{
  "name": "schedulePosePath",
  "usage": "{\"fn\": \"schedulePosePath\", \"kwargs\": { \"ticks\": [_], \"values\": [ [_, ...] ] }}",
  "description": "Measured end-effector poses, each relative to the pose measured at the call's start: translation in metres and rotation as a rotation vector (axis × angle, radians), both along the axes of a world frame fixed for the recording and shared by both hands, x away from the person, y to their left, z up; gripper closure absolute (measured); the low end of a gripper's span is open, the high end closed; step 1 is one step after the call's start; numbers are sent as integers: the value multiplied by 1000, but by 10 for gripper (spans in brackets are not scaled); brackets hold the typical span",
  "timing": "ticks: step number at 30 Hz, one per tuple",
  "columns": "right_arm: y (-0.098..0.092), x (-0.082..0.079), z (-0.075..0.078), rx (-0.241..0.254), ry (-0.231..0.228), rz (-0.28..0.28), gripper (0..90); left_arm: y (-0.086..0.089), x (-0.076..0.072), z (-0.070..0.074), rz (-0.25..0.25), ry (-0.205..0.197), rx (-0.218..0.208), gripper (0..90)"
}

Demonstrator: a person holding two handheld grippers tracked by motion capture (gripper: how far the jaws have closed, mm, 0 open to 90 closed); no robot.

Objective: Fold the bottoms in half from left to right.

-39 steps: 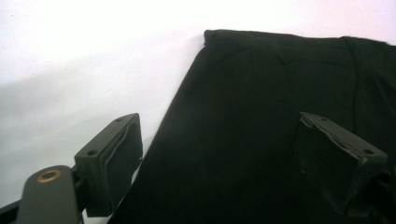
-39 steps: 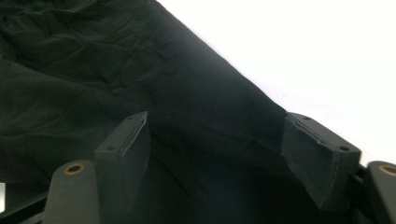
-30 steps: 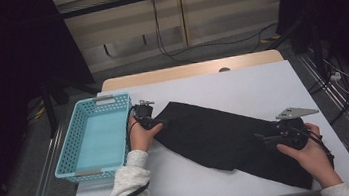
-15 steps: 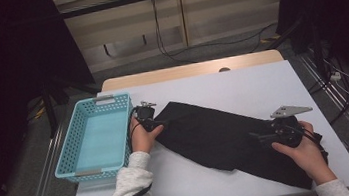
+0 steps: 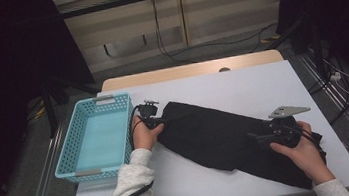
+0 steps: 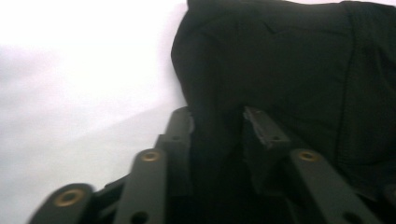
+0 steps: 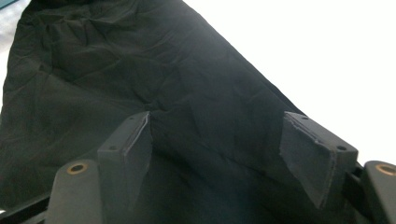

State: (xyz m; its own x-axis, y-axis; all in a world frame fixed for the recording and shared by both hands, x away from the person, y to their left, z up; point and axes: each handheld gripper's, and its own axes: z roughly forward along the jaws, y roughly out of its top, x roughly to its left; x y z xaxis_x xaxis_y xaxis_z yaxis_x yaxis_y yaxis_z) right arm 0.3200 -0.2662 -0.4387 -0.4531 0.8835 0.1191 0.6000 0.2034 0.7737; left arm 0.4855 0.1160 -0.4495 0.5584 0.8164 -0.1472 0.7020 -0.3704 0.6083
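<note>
A long black cloth (image 5: 217, 133) lies slantwise across the white table (image 5: 241, 84). At the cloth's upper left end sits my left gripper (image 5: 161, 122). Its jaws have just been closing. In the left gripper view the cloth (image 6: 280, 56) has its edge between the left gripper's (image 6: 217, 121) tips, with a gap still there. My right gripper (image 5: 257, 137) rests on the lower right part of the cloth. In the right gripper view the right gripper (image 7: 217, 140) stands open wide, its pads (image 7: 135, 140) spread over the wrinkled cloth (image 7: 116, 60).
A light blue plastic basket (image 5: 64, 162) with nothing in it stands at the table's left, close beside my left hand. Bare table lies behind the cloth and along the front edge. Cables run over the floor beyond the table.
</note>
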Motion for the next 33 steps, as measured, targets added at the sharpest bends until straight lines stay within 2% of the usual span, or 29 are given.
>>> {"fn": "schedulePosePath", "kwargs": {
  "ticks": [2, 3, 5, 10, 17, 19, 22, 25, 33],
  "values": [
    [0, 0, 0, 1, 0, 1, 258, 0, 0, 0, -2, 11, -7, 736],
    [0, 0, 0, 1, 0, 1, 258, 0, 0, 0, 0, 16, -18, 736],
    [1, 0, 0, -1, -1, 2, 257, -1, -1, -1, 6, 37, -48, 806],
    [1, 0, 0, -2, -1, 5, 255, -4, -2, 1, 7, 42, -38, 831],
    [-1, -1, 1, 6, -8, 6, 232, -1, 0, 6, 41, 72, -64, 838],
    [-3, -2, 1, 13, -14, 6, 207, 3, 1, 12, 58, 82, -72, 838],
    [-5, -2, 2, 19, -15, -3, 184, 6, 2, 17, 65, 78, -81, 839],
    [-6, -2, 2, 27, -18, -13, 165, 9, 2, 29, 74, 60, -71, 839],
    [-5, -3, 2, 28, -21, -3, 152, 23, 7, 45, 108, 40, -41, 839]
  ]
}}
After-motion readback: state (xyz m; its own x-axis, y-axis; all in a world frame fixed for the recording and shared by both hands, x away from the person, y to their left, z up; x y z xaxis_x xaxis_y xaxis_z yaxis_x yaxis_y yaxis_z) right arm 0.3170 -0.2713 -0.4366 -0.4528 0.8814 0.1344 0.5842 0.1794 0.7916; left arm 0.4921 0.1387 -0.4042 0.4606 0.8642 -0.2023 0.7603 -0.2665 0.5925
